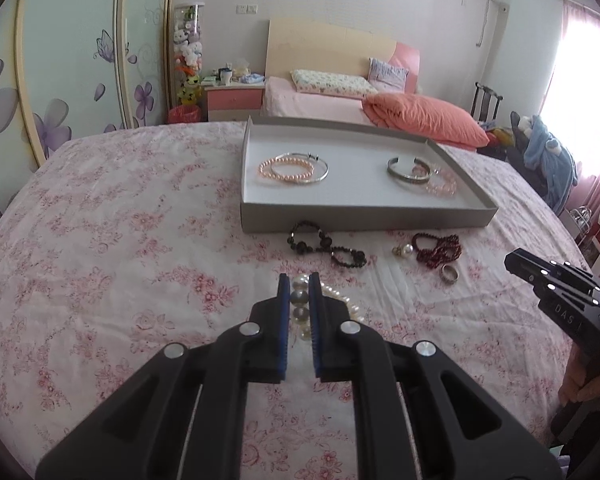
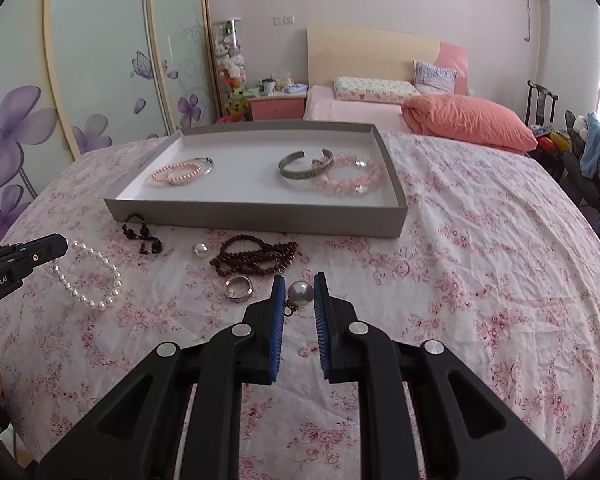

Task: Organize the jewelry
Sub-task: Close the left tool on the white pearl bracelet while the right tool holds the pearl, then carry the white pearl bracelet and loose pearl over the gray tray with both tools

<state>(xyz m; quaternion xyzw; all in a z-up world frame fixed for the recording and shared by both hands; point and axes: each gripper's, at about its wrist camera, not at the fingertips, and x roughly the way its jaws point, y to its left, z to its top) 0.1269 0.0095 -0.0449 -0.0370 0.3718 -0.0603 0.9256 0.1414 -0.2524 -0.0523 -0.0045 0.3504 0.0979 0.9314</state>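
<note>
A shallow grey cardboard tray [image 2: 256,216] with a white floor sits on a bed covered in pink floral cotton [image 2: 480,264]. Inside lie a peach bead bracelet [image 2: 176,173] looped with a thin silver bangle [image 1: 300,168] at one end, and a brushed metal cuff [image 2: 306,165] against a pale pink crystal bracelet [image 2: 350,179] at the other. Loose on the bedspread in front of the tray lie a black beaded strand [image 2: 142,234], a coiled dark red bead necklace [image 2: 256,258], a steel ring [image 2: 239,288] and a single round pearl [image 2: 200,251]. The left gripper [image 1: 299,280] has its blue-padded jaws drawn narrow around a white pearl bracelet [image 2: 90,276], though whether they actually pinch the beads cannot be told; its own body hides most of the loop in the left wrist view. The right gripper [image 2: 298,280] stands parted, a glossy pearl earring [image 2: 300,293] lying between its fingertips, apparently untouched. The earring's small dark hook is hard to make out.
</note>
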